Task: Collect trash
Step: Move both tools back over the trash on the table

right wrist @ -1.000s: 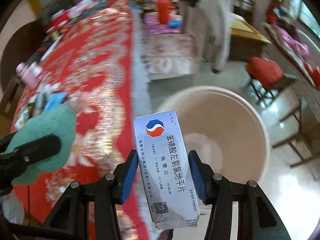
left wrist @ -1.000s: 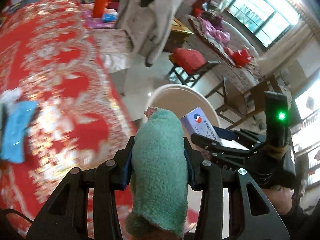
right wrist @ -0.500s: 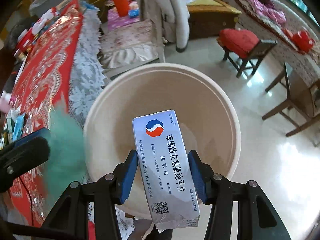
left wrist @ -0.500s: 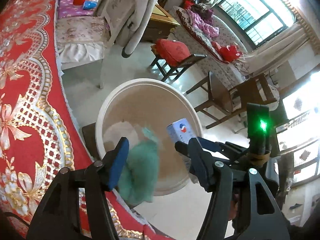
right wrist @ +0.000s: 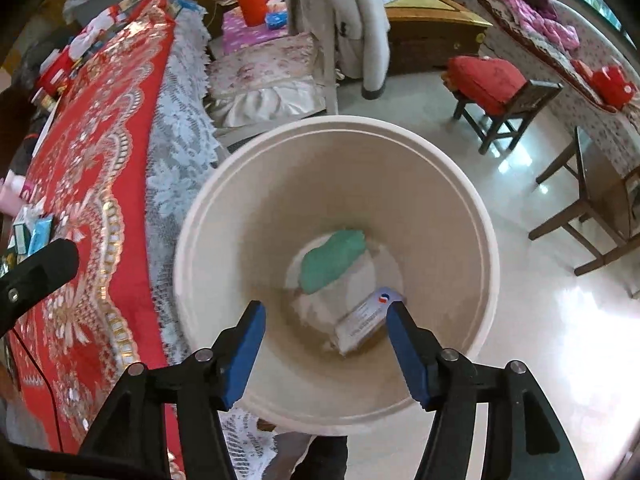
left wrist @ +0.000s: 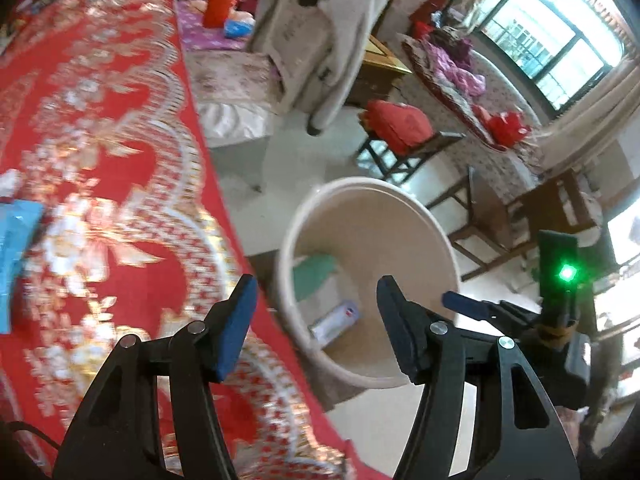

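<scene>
Inside the bin's rim point(right wrist: 490, 240), green cloth point(right wrist: 334, 262), box point(right wrist: 366, 316).

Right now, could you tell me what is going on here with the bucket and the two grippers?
A person is clearing trash off the red tablecloth into a cream bucket on the floor. Both the left hand-held gripper and the right hand-held gripper are open and hold nothing. A green cloth and a small medicine box lie at the bottom of the bucket. A blue packet remains on the table.
</scene>
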A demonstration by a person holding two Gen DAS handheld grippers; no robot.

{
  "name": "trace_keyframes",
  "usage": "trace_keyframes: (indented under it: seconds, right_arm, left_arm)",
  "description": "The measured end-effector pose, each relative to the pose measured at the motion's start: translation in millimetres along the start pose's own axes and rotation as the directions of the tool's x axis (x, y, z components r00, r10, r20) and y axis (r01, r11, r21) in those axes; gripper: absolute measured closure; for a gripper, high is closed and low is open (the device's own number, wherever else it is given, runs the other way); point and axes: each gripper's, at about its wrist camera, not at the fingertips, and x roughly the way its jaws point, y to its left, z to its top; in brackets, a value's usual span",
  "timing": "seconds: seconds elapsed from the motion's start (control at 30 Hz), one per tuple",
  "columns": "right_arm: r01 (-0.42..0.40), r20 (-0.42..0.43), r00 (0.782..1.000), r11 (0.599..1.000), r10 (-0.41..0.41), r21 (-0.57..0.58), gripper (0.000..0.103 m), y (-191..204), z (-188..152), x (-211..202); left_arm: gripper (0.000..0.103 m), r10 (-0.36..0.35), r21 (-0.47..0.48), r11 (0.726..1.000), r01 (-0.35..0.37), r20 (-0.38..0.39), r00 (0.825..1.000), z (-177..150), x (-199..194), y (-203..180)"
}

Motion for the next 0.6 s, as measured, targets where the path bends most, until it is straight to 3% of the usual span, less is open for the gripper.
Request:
trace_keyframes:
  seconds: [0.3,0.6]
  right_arm:
    - [-0.037,0.05,0.998,0.995,0.041,-0.09,0.04,59.5,7.4,-17.6]
    - [-0.099,0.068,0.991,0.973,0.115,-0.209,0.036,143.3,13.8,-23.0]
  left_arm:
    - [0.042,0.131,-0.04,0.991,-0.128,0.078,0.988,-9.2,-37.0,46.7]
    - [0.042,0.241,-0.156,0.963,-0.22,0.131,0.961,-24.6,-94.7,119.7]
